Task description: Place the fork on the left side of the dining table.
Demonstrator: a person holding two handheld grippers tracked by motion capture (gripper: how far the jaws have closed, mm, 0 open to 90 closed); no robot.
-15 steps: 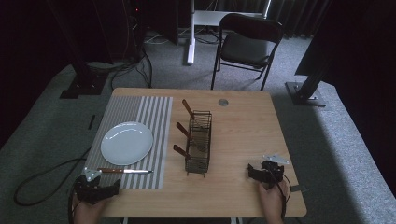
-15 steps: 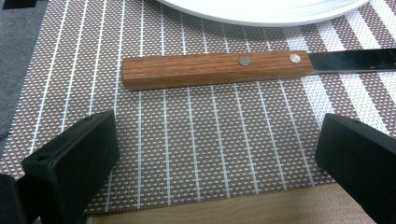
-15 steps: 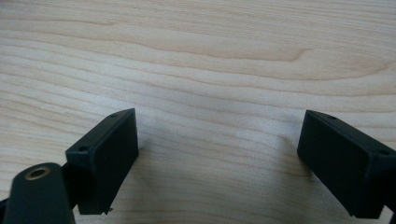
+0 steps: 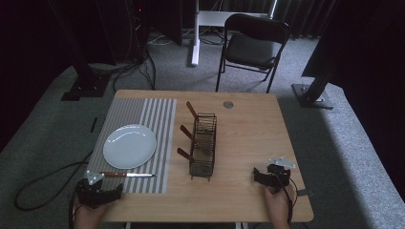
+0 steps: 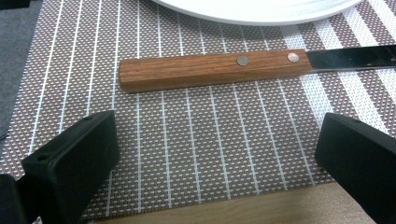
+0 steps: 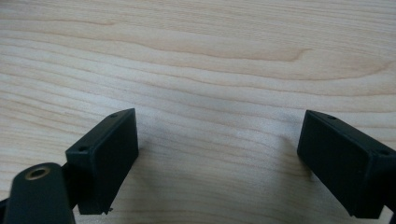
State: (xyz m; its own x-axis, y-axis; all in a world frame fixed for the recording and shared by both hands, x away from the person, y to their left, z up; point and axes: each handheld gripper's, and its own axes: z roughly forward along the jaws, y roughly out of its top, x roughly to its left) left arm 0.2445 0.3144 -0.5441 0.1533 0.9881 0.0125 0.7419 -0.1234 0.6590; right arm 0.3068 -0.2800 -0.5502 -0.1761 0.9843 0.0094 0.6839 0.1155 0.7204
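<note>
A knife with a wooden handle [image 5: 212, 70] and steel blade [image 5: 350, 57] lies crosswise on the striped placemat [image 5: 196, 140], just in front of a white plate [image 5: 261, 9]. My left gripper [image 5: 215, 158] is open, low over the mat, a little short of the handle and not touching it. From above, the knife [image 4: 126, 175] lies between the plate [image 4: 129, 146] and the left gripper [image 4: 98, 192]. The right gripper [image 4: 268, 177] is open over bare wood [image 6: 215, 70] near the front right of the table, with nothing between its jaws.
A black wire rack [image 4: 203, 145] stands mid-table with three wooden-handled utensils [image 4: 187, 134] sticking out to its left. A small round metal disc [image 4: 228, 104] sits near the far edge. A folding chair [image 4: 253, 45] stands beyond the table.
</note>
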